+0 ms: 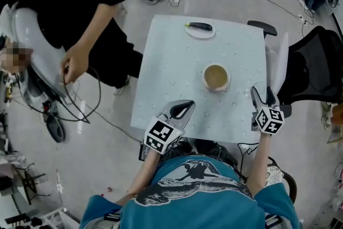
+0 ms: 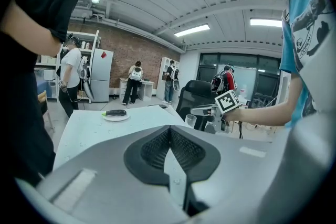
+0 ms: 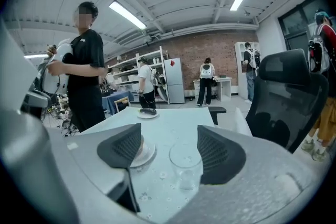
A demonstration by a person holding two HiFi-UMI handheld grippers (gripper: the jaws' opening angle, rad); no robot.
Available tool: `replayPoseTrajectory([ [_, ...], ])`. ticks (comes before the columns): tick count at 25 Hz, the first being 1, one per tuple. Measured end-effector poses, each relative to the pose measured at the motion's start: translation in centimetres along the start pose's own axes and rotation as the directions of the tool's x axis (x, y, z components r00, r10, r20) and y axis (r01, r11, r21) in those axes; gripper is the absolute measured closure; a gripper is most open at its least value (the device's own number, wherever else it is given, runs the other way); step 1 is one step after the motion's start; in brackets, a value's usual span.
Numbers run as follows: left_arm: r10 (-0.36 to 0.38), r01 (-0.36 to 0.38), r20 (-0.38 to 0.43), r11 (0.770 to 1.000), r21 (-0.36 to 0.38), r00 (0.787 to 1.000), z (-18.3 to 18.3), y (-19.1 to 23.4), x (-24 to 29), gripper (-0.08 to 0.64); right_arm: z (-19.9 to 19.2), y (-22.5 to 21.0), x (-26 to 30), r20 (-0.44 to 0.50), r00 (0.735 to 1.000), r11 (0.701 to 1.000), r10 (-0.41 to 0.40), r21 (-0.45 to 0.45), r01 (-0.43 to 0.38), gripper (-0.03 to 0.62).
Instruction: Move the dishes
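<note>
A: Where do we stand with the dishes?

B: Three are on the table (image 1: 171,61). A plate (image 1: 192,33) with an eggplant (image 1: 199,26) sits at the far edge. A bowl (image 1: 216,76) of something brown is in the right half, and a clear glass (image 3: 185,162) stands by the near right corner.

A: And our claws?

B: Our left claw (image 2: 169,144) is pressed together on nothing, parked over the near edge. Our right claw (image 1: 262,93) stands wide apart at the near right corner. The glass shows in the gap between its pads, but neither pad touches it.

A: So which step is it?

B: We judge it's the glass's turn, with the right claw lined up on it and no grip made. Whether the glass is already where it belongs, we can't tell.

A: What does the next move need?

B: If we take the glass, we bring the pads level with its wall, centre it and close gently, since it looks smooth and thin and could slip or tip. We keep it upright and clear of the bowl just beyond it. If the bowl comes next, it wants a level carry so nothing spills
</note>
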State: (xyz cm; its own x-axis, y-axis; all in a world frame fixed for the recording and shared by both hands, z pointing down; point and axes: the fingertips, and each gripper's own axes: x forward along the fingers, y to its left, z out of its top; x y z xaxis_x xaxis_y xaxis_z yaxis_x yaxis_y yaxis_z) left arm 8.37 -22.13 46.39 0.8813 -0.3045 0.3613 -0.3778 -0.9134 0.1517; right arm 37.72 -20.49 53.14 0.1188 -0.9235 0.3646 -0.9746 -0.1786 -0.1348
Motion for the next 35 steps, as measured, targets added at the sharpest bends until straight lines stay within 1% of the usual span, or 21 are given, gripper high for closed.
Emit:
replayPoseTrajectory([
  [3,0.007,-0.007,0.003,1.000,-0.002,1.000,-0.1,0.1,-0.6,0.548,1.6,2.3,-0.1,0.023,0.999,0.999,0.048,-0.017,-0.047,0.263],
  [4,0.010,-0.010,0.005,1.000,-0.003,1.000,-0.1,0.2,-0.7,0.548,1.9,3.1,0.0,0.028,0.997,0.998,0.065,-0.016,-0.065,0.274],
  [7,0.026,-0.026,0.018,1.000,-0.011,0.999,0.0,0.6,-1.3,0.548,2.4,5.6,1.1,0.026,0.992,0.993,0.120,-0.009,-0.120,0.285],
  [11,0.059,-0.059,0.025,0.998,-0.021,0.998,-0.2,1.2,-2.3,0.548,1.5,8.8,3.4,-0.013,0.983,0.983,0.182,-0.015,-0.182,0.291],
  [13,0.081,-0.080,0.029,0.996,-0.028,0.996,-0.3,1.6,-2.8,0.548,0.5,9.9,4.8,-0.046,0.978,0.979,0.202,-0.015,-0.202,0.293],
  [15,0.107,-0.106,0.033,0.994,-0.037,0.994,-0.4,2.1,-3.4,0.548,-0.8,10.4,6.4,-0.086,0.973,0.977,0.213,0.006,-0.213,0.293],
  [18,0.143,-0.141,0.037,0.989,-0.050,0.989,-0.5,2.7,-4.4,0.548,-2.8,10.7,8.8,-0.145,0.966,0.976,0.215,0.069,-0.207,0.295],
  [20,0.167,-0.165,0.038,0.984,-0.061,0.985,-0.6,3.1,-5.1,0.548,-3.9,10.8,10.1,-0.184,0.959,0.975,0.216,0.095,-0.201,0.297],
  [23,0.208,-0.204,0.037,0.976,-0.079,0.978,-0.9,3.6,-6.2,0.548,-5.9,10.7,11.9,-0.255,0.945,0.978,0.204,0.097,-0.185,0.300],
  [26,0.243,-0.239,0.033,0.966,-0.095,0.969,-1.3,4.1,-7.2,0.548,-8.0,9.9,13.2,-0.321,0.931,0.983,0.173,0.112,-0.144,0.301],
  [31,0.287,-0.282,0.024,0.952,-0.120,0.958,-2.0,4.9,-8.3,0.548,-9.8,9.1,14.1,-0.358,0.919,0.976,0.164,0.195,-0.099,0.329],
  [34,0.303,-0.299,0.016,0.946,-0.129,0.953,-2.4,5.1,-8.6,0.548,-10.4,9.1,14.3,-0.370,0.914,0.972,0.165,0.218,-0.087,0.361],
  [35,0.306,-0.302,0.013,0.944,-0.131,0.952,-2.6,5.1,-8.6,0.548,-10.6,9.0,14.4,-0.376,0.912,0.972,0.163,0.221,-0.082,0.383],
])
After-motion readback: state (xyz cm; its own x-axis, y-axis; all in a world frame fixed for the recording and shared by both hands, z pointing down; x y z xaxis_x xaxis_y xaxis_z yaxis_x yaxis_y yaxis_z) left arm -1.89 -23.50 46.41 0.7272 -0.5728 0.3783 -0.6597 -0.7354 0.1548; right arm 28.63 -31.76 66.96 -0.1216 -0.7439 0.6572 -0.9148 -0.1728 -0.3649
